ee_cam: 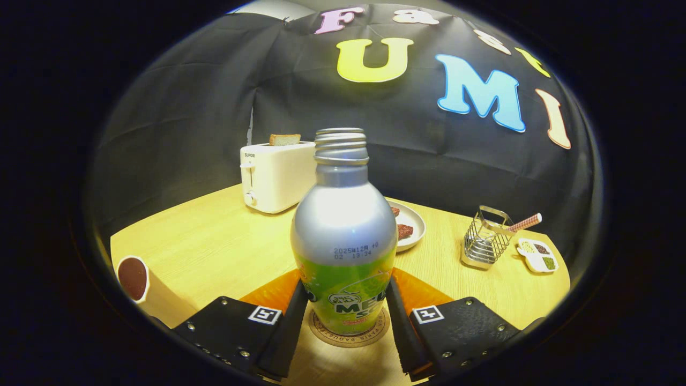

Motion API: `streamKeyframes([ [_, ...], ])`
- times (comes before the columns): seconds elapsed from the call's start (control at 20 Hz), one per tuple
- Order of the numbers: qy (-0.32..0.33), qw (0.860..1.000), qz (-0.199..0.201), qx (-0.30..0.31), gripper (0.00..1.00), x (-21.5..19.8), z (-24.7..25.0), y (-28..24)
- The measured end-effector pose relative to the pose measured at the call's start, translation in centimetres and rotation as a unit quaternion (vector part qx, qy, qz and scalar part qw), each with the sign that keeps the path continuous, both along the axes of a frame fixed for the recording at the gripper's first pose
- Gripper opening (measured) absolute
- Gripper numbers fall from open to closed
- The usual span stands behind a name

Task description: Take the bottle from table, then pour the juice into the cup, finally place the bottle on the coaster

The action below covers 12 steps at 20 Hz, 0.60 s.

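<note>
A silver and green metal bottle (343, 225) with its cap off stands upright on a round cork coaster (351, 336). My gripper (347, 292) is shut on the bottle's lower green part, one finger pressed on each side. A white paper cup (134, 279) with dark liquid in it stands to the left, beyond the left finger and near the table's edge.
An orange mat (423, 292) lies under the coaster on the wooden table (214, 241). Beyond the bottle are a white toaster (276, 177) holding a slice of bread, a plate (410, 225) with food, a wire holder (485, 238) with a straw, and a small snack tray (537, 254).
</note>
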State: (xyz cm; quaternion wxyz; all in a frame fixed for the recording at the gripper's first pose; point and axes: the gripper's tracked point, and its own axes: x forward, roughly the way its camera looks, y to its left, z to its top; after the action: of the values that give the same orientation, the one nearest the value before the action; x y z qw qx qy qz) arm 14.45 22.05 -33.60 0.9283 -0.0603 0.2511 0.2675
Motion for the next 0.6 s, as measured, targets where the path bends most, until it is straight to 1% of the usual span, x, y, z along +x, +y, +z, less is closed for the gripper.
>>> streamKeyframes([
  [0.25,0.011,1.0,-0.012,0.016,0.75,-0.19,-0.12,-0.12],
  [0.4,0.017,1.0,-0.018,0.018,0.8,-0.17,-0.4,-0.43],
  [0.45,0.02,0.999,-0.02,0.019,0.8,-0.18,-0.43,-0.46],
  [0.5,0.022,0.999,-0.019,0.021,0.85,-0.35,-0.35,-0.41],
  [0.6,0.021,0.999,-0.021,0.023,1.0,-0.36,-0.15,-0.44],
])
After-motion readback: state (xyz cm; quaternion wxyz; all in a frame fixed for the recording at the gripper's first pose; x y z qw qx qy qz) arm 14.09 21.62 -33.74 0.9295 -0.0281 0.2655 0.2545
